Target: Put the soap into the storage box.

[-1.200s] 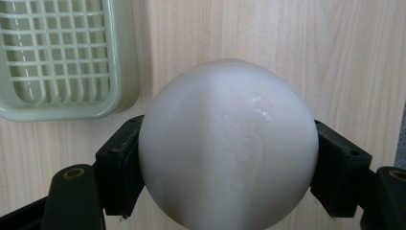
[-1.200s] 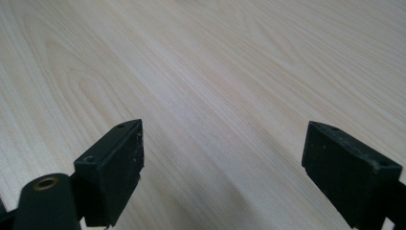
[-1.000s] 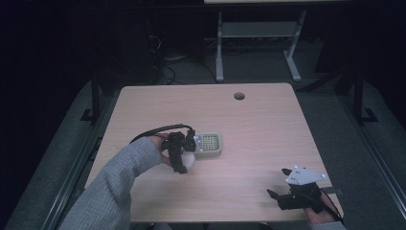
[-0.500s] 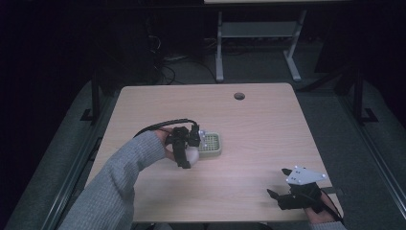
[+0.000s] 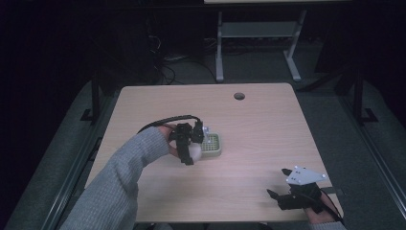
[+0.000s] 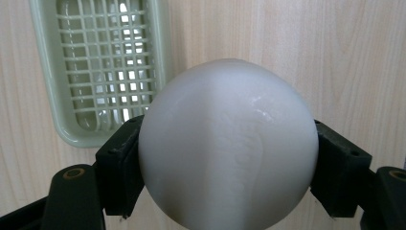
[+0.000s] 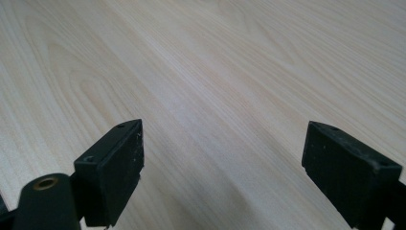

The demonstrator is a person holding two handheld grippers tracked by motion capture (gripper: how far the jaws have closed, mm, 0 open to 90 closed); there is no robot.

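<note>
Grey knitted sleeve (image 5: 119, 177), black two-jaw left gripper (image 5: 189, 152) with looping black cable (image 5: 167, 120), right gripper (image 5: 280, 184) topped by grey three-cornered plate (image 5: 304, 176)

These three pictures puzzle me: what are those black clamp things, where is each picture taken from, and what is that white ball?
A person sits at a wooden table and holds a hand-operated clamp, called a gripper, in each hand. The wide picture comes from a camera fixed above the table. The other two come from small cameras riding on the grippers, looking along their black jaws. The left gripper is closed on a smooth white ball, squeezed from both sides. Beside it lies a pale green tray with a grid bottom, which looks like a soap dish. The right gripper rests near the table's front edge, jaws open, holding nothing.
</note>
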